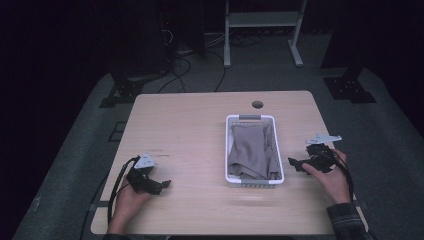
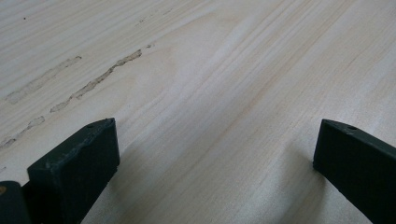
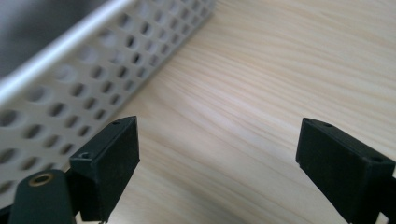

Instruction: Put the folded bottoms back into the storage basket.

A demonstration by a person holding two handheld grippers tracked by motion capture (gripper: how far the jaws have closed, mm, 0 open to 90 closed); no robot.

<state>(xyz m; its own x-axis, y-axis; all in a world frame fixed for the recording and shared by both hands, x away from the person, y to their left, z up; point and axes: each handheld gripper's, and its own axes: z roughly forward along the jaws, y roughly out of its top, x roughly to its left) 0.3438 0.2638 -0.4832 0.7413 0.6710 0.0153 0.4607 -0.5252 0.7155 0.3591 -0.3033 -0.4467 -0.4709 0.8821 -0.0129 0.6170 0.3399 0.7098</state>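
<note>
We see our right hand-held gripper [image 1: 296, 163] released, nothing between its spread jaws, just beside the white basket [image 1: 229, 150] holding the folded grey-brown cloth [image 1: 250, 150]. Our left hand-held gripper [image 1: 162, 184] rests released on the table [image 1: 185, 130]. Beyond the table, darkness hides most detail.

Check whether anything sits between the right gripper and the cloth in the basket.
Yes: the basket's perforated white side wall. The right gripper, jaws open and empty, sits on the table just outside it. The grey cloth lies inside, open from above.
</note>
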